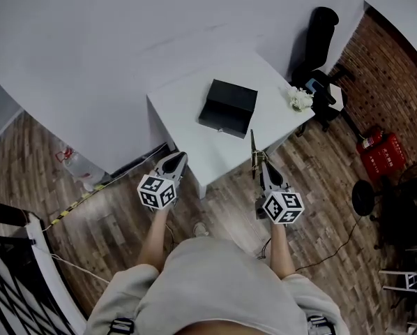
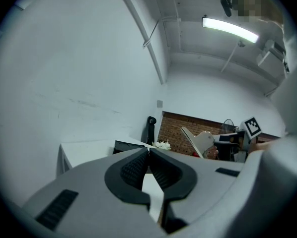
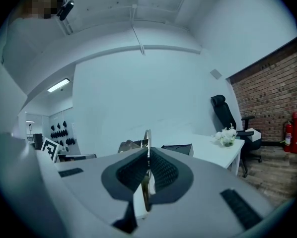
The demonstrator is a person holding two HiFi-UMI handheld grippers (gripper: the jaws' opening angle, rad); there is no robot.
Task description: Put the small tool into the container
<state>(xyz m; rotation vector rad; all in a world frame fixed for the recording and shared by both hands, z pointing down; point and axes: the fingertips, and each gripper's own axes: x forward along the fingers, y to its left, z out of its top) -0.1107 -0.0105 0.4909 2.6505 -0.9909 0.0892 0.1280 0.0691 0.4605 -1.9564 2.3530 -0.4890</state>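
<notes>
A black open box, the container (image 1: 227,108), lies on the white table (image 1: 180,107). It also shows low in the left gripper view as the dark container (image 2: 122,146) and in the right gripper view as the container (image 3: 178,148). My right gripper (image 1: 259,162) hovers at the table's near right edge, shut on a thin metal tool (image 1: 252,144) that sticks out past its jaws towards the box. In the right gripper view the tool (image 3: 147,137) stands between the closed jaws of the right gripper (image 3: 148,151). My left gripper (image 1: 178,158) is at the table's near left corner, and in its own view the left gripper (image 2: 148,150) is shut and holds nothing.
A small bunch of white flowers (image 1: 300,98) sits at the table's right corner. A black office chair (image 1: 320,37) stands behind it. Red fire extinguishers (image 1: 381,152) rest by the brick wall. A black railing (image 1: 6,271) is at the left, and a cable (image 1: 334,246) runs across the wooden floor.
</notes>
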